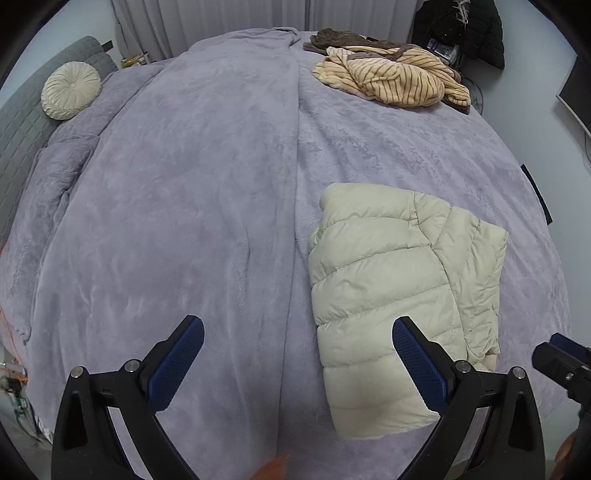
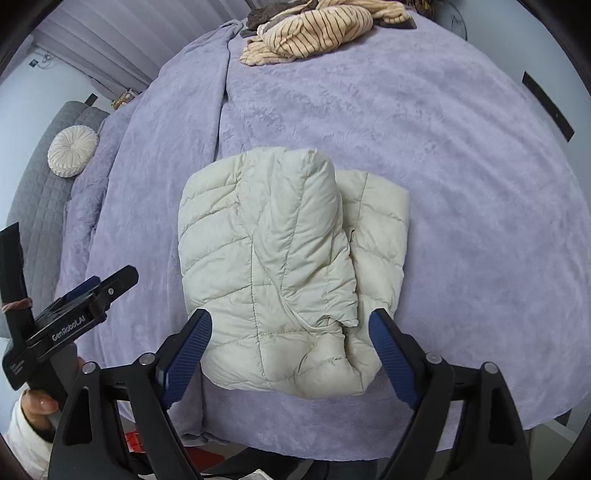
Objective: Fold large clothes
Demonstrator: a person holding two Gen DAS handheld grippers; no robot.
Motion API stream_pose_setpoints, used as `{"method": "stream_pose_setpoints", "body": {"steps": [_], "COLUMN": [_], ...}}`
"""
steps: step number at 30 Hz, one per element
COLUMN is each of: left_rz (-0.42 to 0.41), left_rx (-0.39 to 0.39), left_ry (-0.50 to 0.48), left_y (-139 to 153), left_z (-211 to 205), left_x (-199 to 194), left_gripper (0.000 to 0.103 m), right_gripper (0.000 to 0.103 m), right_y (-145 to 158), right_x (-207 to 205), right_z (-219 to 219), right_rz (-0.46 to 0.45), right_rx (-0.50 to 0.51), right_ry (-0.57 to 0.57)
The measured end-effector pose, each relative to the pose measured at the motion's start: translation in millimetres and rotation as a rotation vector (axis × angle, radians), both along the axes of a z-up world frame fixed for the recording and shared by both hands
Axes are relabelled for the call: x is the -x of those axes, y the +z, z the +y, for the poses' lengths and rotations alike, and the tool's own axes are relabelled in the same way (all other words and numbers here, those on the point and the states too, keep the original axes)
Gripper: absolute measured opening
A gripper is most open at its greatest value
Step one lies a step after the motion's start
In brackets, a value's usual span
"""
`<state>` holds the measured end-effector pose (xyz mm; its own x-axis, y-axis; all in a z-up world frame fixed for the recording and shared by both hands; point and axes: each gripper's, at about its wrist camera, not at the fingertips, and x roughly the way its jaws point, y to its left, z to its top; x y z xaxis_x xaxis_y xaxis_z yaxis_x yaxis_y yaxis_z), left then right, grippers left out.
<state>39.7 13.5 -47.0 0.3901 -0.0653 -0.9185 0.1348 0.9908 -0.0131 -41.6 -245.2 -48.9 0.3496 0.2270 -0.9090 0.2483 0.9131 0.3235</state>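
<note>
A cream puffer jacket (image 1: pixel 391 295) lies folded into a compact bundle on the lilac bedspread (image 1: pixel 184 203). It also shows in the right wrist view (image 2: pixel 280 266), near the bed's front edge. My left gripper (image 1: pixel 297 336) is open and empty above the bed, with the jacket under its right finger. My right gripper (image 2: pixel 290 332) is open and empty, its fingers on either side of the jacket's near end, above it. The left gripper (image 2: pixel 92 291) shows at the left of the right wrist view.
A heap of striped tan and brown clothes (image 1: pixel 395 74) lies at the far side of the bed (image 2: pixel 310 33). A round cream cushion (image 1: pixel 70 90) leans on the grey headboard (image 1: pixel 22 122) at the left. Dark clothes (image 1: pixel 465 29) hang at the far right.
</note>
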Motion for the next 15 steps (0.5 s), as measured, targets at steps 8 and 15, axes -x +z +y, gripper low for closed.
{"method": "stream_pose_setpoints", "body": {"steps": [8,15], "left_rz": [-0.011,-0.019], "left_rx": [-0.025,-0.010], "left_ry": [0.054,0.046], "left_y": [28,49], "left_z": [15,18], "left_x": [26,44], "left_gripper": [0.102,0.102], "right_gripper": [0.103,0.103], "right_y": [58,86], "right_x": [17,28], "right_z": [14,29], "right_rz": [-0.123,-0.095], "right_rx": [0.112,0.249], "right_ry": [-0.086,-0.104]}}
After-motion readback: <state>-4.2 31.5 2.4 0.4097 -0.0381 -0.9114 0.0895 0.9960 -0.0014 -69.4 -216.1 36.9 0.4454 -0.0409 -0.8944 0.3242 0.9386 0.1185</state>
